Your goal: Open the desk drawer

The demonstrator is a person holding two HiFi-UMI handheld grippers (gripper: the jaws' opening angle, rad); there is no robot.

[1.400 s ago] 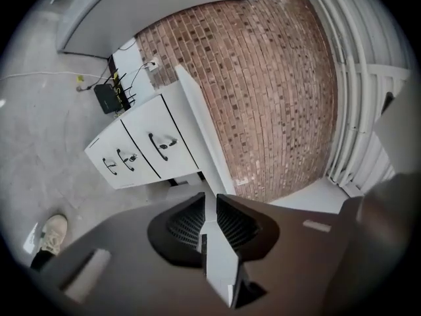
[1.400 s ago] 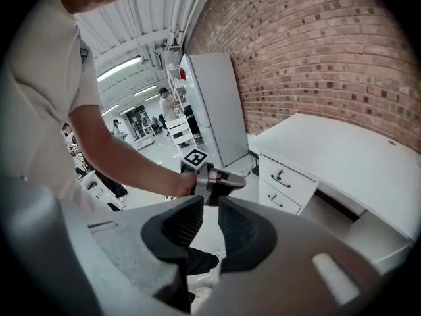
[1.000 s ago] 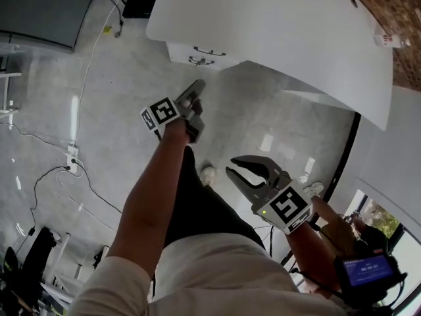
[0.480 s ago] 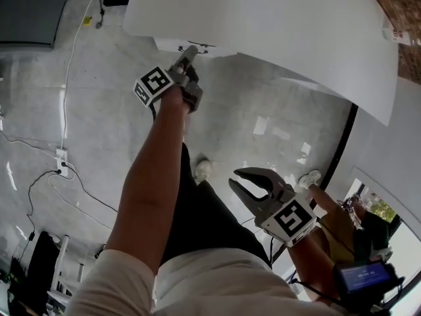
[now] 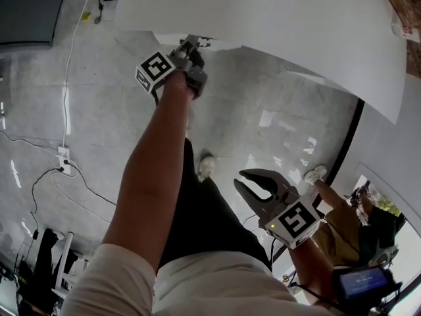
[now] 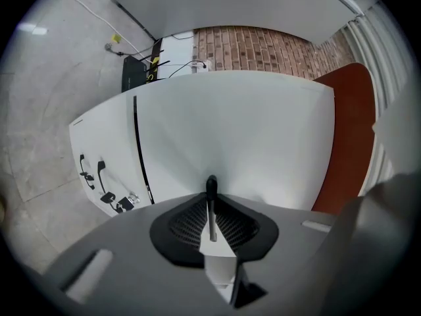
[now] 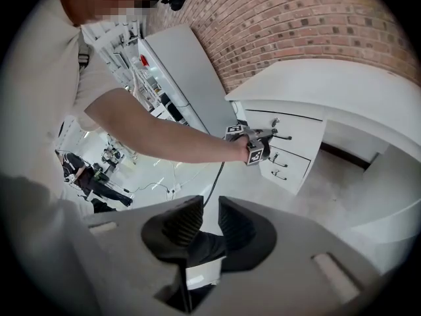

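Closing the left gripper (image 6: 212,210) on the thin drawer handle (image 6: 210,184), pinching it; right gripper (image 7: 210,212) is hanging spread, empty.

Three cameras on one white table (image 5: 276,18)
Head view looks steeply down over both arms (image 5: 151,176); left gripper view faces level, close against the table's front; right gripper view looks from well back; both gripper views share the drawers (image 7: 289,153).

desk (image 5: 296,25) — smooth matt white | floor (image 5: 118,91) glossy, polished | wall (image 7: 296,18) rough brick | handle (image 6: 210,206) — thin metal
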